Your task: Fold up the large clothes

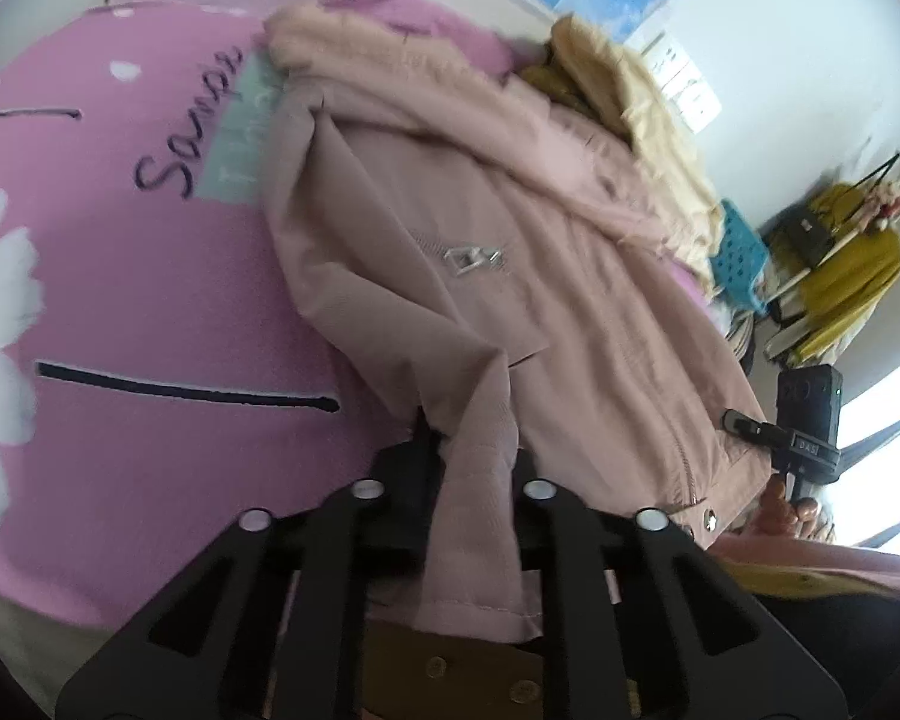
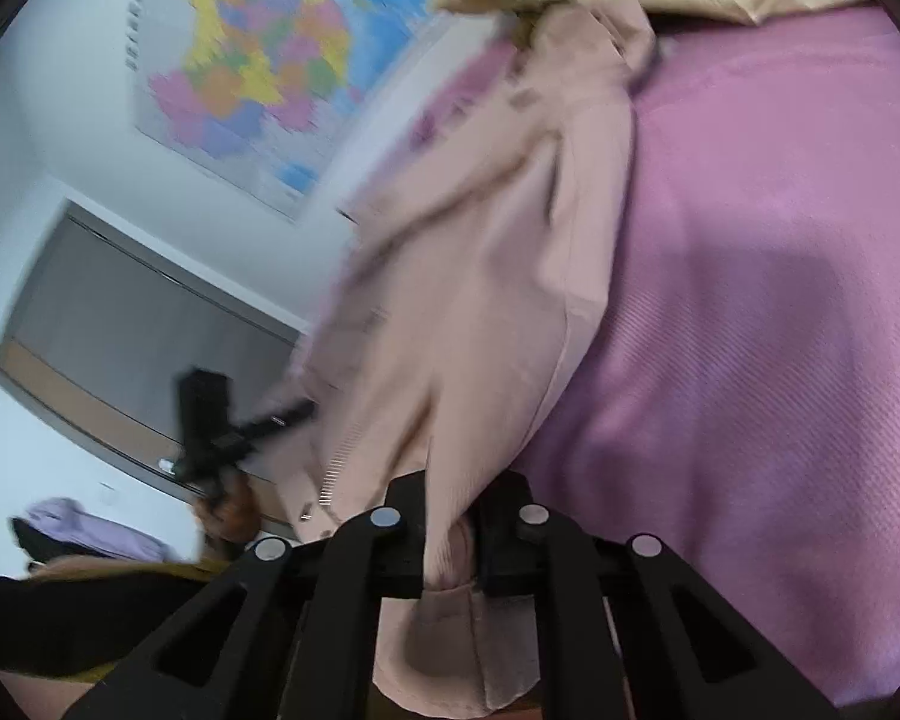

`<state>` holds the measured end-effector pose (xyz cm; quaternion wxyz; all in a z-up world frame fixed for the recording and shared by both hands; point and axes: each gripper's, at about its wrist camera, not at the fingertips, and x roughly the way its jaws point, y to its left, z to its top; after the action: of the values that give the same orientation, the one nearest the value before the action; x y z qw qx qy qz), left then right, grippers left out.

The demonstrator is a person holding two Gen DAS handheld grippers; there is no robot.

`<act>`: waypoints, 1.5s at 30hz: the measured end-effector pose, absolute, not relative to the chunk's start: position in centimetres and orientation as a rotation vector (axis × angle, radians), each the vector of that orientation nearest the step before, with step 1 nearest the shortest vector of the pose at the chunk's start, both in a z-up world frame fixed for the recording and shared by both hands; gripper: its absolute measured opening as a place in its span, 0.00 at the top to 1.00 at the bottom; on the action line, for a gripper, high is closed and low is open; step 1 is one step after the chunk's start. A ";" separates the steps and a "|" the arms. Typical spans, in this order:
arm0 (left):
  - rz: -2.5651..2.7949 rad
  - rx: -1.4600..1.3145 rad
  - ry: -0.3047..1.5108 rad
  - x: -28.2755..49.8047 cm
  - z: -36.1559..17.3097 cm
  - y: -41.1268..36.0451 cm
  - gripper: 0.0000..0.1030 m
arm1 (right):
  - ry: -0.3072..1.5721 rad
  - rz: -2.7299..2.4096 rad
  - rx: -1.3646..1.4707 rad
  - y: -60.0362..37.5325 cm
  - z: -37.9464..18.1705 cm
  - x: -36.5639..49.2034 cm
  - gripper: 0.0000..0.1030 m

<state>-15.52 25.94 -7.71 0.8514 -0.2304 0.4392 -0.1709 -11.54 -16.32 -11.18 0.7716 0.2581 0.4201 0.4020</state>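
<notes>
Left wrist view: a pink bedspread (image 1: 150, 312) printed with white flowers, dark strokes and script covers the bed. A dusty-pink jacket (image 1: 510, 252) lies spread across its middle, fur-trimmed hood toward the far edge and a silver zip pull on its front. The left gripper (image 1: 474, 462) is clenched on a fold of the jacket's hem at the near edge, the cloth hanging down between its black fingers (image 1: 402, 468). Beyond the hood lies a cream garment (image 1: 660, 120). At the right, the right gripper (image 1: 744, 423) bites the jacket's other hem corner, beside a blue stool (image 1: 741, 252).

Right wrist view: a wall map (image 2: 252, 66) hangs above a grey panel (image 2: 138, 336). The left gripper appears small at the left. The right gripper is clamped on the jacket's edge, with bare bedspread to the right.
</notes>
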 end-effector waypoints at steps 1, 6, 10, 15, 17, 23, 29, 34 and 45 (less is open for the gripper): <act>-0.373 -0.502 0.886 -16.2 -6.7 26.4 0.93 | 0.885 0.882 0.556 -16.3 -10.4 -11.9 0.93; -0.408 -0.486 0.726 -19.8 -1.5 27.6 0.94 | 0.743 0.972 0.543 -16.5 -5.7 -14.6 0.94; -0.453 -0.471 0.684 -21.3 0.2 27.6 0.94 | 0.715 1.036 0.585 -17.1 -4.8 -15.5 0.93; -0.466 -0.498 0.718 -20.8 -0.6 27.9 0.94 | 0.802 1.015 0.626 -17.0 -6.0 -14.6 0.93; -0.465 -0.498 0.715 -20.6 -0.2 28.1 0.94 | 0.784 1.014 0.634 -17.1 -5.6 -14.5 0.93; -0.454 -0.447 0.687 -19.1 2.7 28.5 0.94 | 0.692 0.991 0.648 -17.6 -2.0 -12.5 0.93; -0.417 -0.432 0.712 -14.6 5.5 29.3 0.94 | 0.689 0.958 0.699 -17.7 0.5 -7.6 0.93; -0.398 -0.409 0.732 -9.5 7.9 29.7 0.94 | 0.695 0.925 0.749 -17.5 2.1 -2.4 0.93; -0.291 -0.388 0.857 4.6 8.7 30.0 0.93 | 0.819 0.746 0.819 -16.9 1.3 10.6 0.92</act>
<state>4.63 30.05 8.75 0.8813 -0.1861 0.4112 -0.1397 10.58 -16.93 1.34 0.7718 0.3781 0.3781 0.3442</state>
